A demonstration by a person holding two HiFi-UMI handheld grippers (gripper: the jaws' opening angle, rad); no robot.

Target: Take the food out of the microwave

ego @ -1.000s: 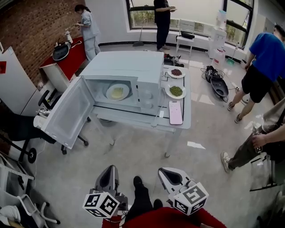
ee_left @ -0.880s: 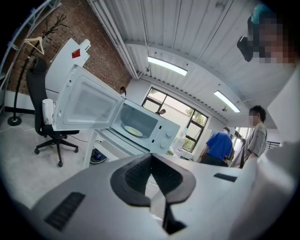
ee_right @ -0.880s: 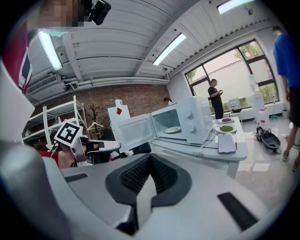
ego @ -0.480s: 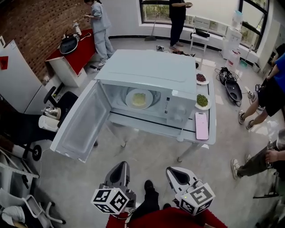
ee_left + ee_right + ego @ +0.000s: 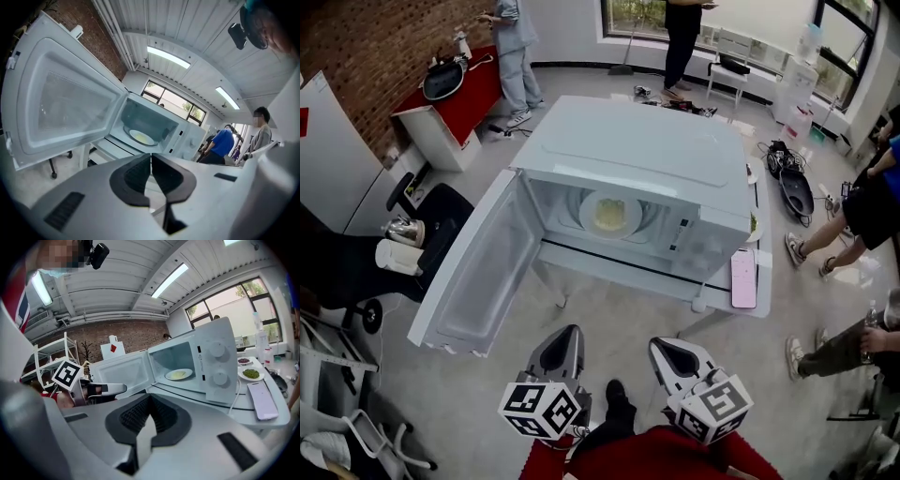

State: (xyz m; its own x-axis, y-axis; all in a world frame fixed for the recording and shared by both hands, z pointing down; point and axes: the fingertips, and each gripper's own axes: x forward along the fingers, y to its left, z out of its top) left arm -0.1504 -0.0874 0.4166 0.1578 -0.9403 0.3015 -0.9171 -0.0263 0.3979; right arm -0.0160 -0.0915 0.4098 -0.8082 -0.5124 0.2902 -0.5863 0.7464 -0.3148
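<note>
- The microwave (image 5: 637,178) stands on a pale table (image 5: 724,302), with its door (image 5: 478,272) swung fully open to the left.
- Inside the cavity, a white plate of yellow food (image 5: 610,214) lies flat on the floor of the oven, about in the middle, untouched.
- The left claw (image 5: 565,336) hangs low at the near edge of the head view, well apart from the microwave and pointing toward the open door.
- In the left gripper view, the left claw (image 5: 151,157) has its dark pads pressed together with nothing between them; the plate (image 5: 142,137) shows far beyond the tips.
- The right claw (image 5: 667,352) sits just right of the left one, also near the person and well short of the table.
- In the right gripper view, the right claw (image 5: 149,399) is likewise closed and empty.
- A pink phone (image 5: 742,277) lies flat on the table to the right of the microwave.
- Farther along that side, the right gripper view shows a plate of green food (image 5: 251,374) and a smaller dish of dark food (image 5: 244,361) behind it.
</note>
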